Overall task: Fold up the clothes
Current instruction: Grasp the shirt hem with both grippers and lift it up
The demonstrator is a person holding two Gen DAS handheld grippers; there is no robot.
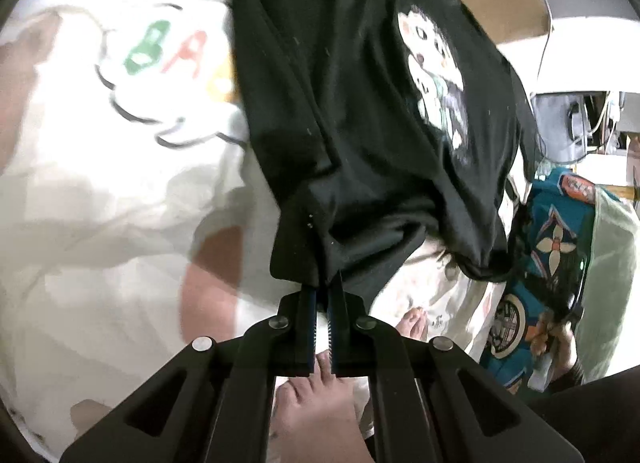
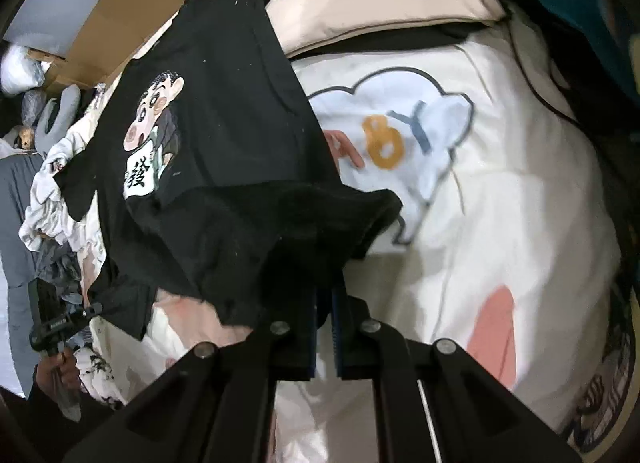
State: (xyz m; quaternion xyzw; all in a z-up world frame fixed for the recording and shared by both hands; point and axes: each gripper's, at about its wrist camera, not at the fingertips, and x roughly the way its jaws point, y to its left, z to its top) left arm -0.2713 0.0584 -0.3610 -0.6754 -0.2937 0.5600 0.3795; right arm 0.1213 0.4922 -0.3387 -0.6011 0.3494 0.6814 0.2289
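**A:** I have both sets of jaws clamped on the hem of the black T-shirt point(image 1: 360, 111): left gripper point(image 1: 323, 295) at the lower centre of its frame, right gripper point(image 2: 325, 287) likewise. The shirt hangs up and away from both, over the white cartoon bedding point(image 1: 100, 203).

**B:** What worries you?

**A:** Each grip looks like a thin pinch of bunched edge. If I pull the two corners apart unevenly, I think one could slip out, or the shirt could drag across the clothes pile point(image 2: 52, 191).

**B:** Do the views differ?

**A:** Yes. The left view shows bare feet point(image 1: 316, 395) under the gripper and a teal patterned cloth point(image 1: 552, 247) at right. The right view alone reads the shirt's print point(image 2: 154, 135) sharply.
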